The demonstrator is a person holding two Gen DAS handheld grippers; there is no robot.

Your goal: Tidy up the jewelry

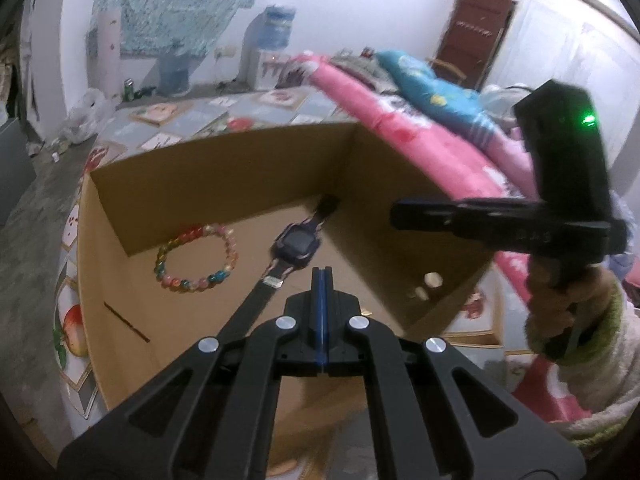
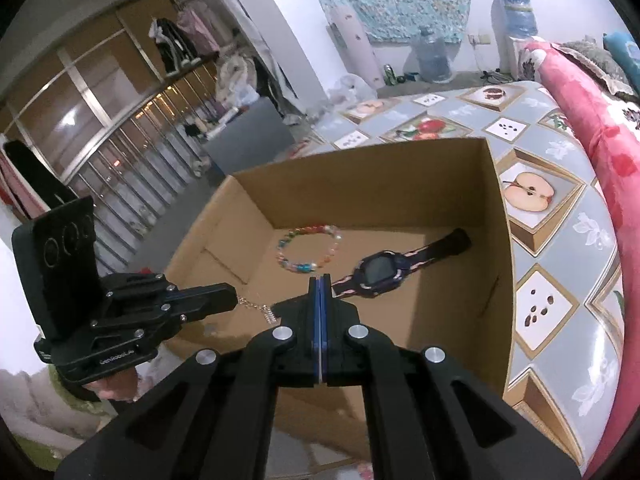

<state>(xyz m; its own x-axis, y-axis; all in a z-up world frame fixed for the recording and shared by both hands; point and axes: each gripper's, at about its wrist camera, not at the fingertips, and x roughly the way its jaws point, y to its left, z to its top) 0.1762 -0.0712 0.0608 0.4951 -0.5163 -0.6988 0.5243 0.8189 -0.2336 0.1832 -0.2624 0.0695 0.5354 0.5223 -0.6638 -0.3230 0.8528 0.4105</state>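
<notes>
Lying in cardboard box (image 2: 496, 216), round beaded bracelet (image 2: 308, 248), strapped watch (image 2: 378, 274)

Cardboard box (image 2: 496, 216) sits centre frame on the table (image 2: 560, 280). Inside it, bead bracelet (image 2: 308, 248) lies left of the watch (image 2: 378, 274), the two apart. Left gripper (image 2: 234, 300) at left edge of the box, thin chain (image 2: 260, 310) hanging from its tip. Bedding (image 2: 592, 120) along the right; water dispenser (image 2: 516, 20) upper right.
</notes>
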